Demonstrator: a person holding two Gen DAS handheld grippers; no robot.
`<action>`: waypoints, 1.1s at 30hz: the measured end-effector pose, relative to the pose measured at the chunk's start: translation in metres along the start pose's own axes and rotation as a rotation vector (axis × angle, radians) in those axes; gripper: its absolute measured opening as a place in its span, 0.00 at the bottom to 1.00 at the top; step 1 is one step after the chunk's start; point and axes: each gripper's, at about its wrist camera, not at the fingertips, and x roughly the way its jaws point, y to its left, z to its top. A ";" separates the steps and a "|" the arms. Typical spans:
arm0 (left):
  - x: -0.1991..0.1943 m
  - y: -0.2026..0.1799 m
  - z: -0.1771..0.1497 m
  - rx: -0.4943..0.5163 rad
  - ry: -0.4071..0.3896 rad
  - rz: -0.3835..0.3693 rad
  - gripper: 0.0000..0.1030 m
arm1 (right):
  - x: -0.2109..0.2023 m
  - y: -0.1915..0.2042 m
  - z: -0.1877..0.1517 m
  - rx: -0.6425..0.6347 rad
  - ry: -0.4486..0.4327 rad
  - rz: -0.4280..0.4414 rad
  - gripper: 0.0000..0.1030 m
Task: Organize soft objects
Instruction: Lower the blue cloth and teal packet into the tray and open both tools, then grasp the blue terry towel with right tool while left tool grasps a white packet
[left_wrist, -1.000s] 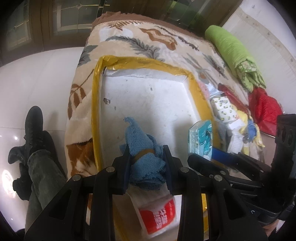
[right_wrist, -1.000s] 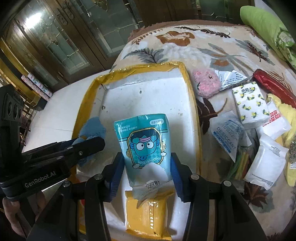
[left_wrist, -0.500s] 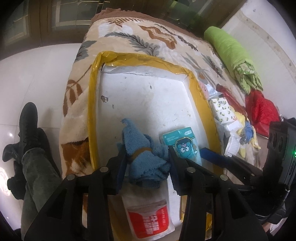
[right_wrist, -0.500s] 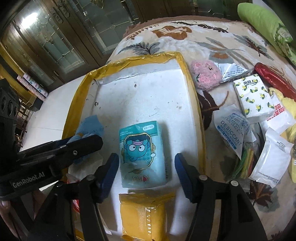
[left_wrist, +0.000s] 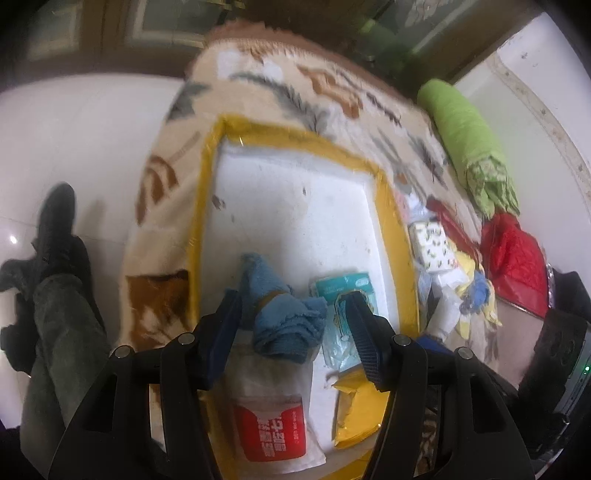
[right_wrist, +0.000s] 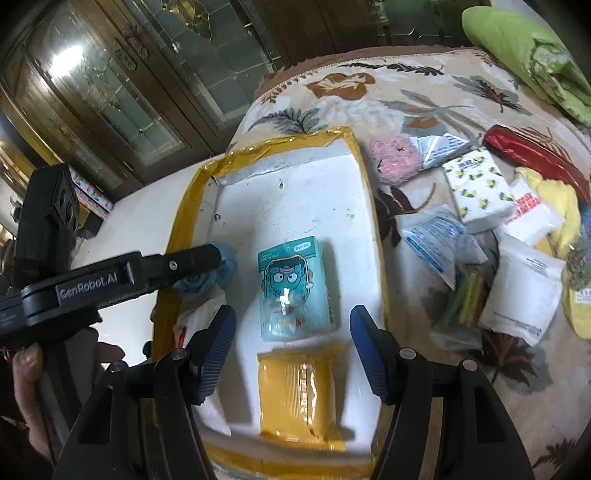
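1. The teal pack lies flat in my tray, long axis running away from me, printed face up, its clear end toward my right gripper.
2. My right gripper is spread wide and holds nothing; the pack sits just past its fingertips.
3. My left gripper is also wide open around the blue cloth. The cloth lies between the fingers; I cannot tell if the left pad touches it.
4. Only the right view shows the pink puff and the pile of packets beside the tray; only the left view shows the red-and-white pouch under the cloth.
5. A yellow pack lies nearest me, touching the teal one.
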 end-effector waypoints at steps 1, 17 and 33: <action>-0.005 -0.001 -0.001 0.006 -0.014 0.021 0.57 | -0.006 -0.004 -0.002 0.010 -0.011 0.008 0.63; -0.042 -0.117 -0.081 0.086 -0.002 -0.178 0.57 | -0.116 -0.086 -0.051 0.144 -0.123 0.024 0.70; 0.019 -0.190 -0.095 0.198 0.105 -0.172 0.57 | -0.142 -0.175 -0.066 0.264 -0.160 -0.030 0.72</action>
